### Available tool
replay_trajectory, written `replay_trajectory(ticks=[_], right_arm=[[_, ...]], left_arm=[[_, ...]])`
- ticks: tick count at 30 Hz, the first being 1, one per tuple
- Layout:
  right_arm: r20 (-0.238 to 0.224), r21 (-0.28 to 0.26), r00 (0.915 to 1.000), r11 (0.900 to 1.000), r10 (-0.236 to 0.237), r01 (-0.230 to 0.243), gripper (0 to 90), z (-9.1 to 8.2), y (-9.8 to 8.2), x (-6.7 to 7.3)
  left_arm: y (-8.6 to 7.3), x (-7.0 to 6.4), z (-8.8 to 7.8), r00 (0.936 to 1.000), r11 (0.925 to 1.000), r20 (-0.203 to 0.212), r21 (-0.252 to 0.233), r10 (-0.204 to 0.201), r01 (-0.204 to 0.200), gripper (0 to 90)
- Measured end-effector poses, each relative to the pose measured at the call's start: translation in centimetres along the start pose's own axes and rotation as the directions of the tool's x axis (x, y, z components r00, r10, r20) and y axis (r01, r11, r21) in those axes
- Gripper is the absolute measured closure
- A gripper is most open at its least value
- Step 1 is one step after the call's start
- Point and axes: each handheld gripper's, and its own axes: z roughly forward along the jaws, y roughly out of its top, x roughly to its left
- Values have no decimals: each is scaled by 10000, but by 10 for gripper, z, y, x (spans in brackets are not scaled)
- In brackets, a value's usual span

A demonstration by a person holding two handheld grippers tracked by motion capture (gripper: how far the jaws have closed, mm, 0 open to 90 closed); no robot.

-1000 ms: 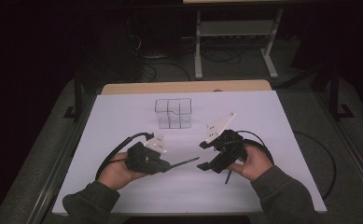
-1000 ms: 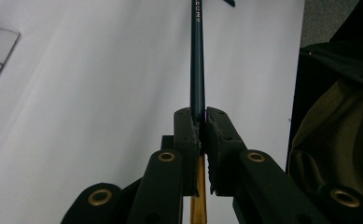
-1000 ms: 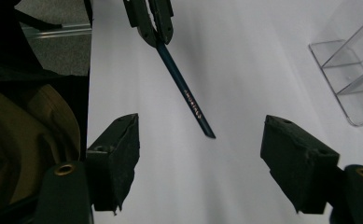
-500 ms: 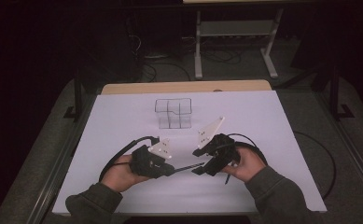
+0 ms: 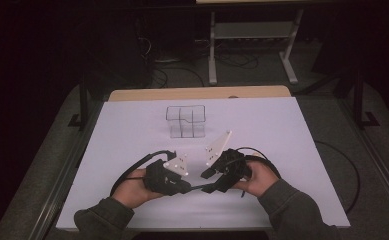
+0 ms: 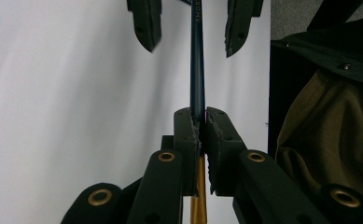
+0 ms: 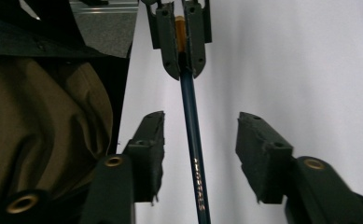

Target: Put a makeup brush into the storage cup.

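Note:
A slim dark blue pen (image 6: 197, 70) with a gold end is clamped between the jaws of my left gripper (image 6: 201, 122), which is shut on it. The pen juts out level toward my right gripper (image 7: 200, 126). That gripper's jaws have just been closing and stand on either side of the pen (image 7: 193, 140) with a gap on both sides, so no pad touches it. In the high view the left gripper (image 5: 188, 188) and right gripper (image 5: 207, 181) face each other tip to tip over the near middle of the white mat (image 5: 282, 140), with the pen (image 5: 198, 187) bridging them.
A clear plastic box with compartments (image 5: 185, 121) stands on the mat beyond the grippers. Black cables loop beside each hand. An olive sleeve (image 7: 44, 121) sits close beside the jaws. The table's wooden edge (image 5: 197, 93) lies at the far side, with a metal stand behind.
My right gripper has moved left and a little down toward the left gripper, bringing its jaws around the pen's free end and narrowing them. The left gripper has stayed put with the pen.

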Motion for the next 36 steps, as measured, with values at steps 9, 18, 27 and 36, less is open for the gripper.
replay_trajectory(ticks=[9, 18, 27, 36], right_arm=[[-356, 117, 9994, 9999, -47, 52, 603, 6, 0, -1], [-613, 152, 9981, 9998, -114, 124, 708, 10, -1, 0], [-868, 168, 9962, 9998, -105, 120, 781, 12, -3, 1], [-935, 183, 9956, 9998, 18, -1, 817, 12, -5, 0]], left_arm=[[4, -1, 2, 9999, 9999, 49, 3, 157, -157, 833], [8, -2, 5, 9994, 9994, 116, 109, 329, -330, 832], [11, -3, 6, 9988, 9988, 180, 170, 451, -454, 833], [12, -4, 8, 9987, 9987, 147, 123, 489, -491, 833]])
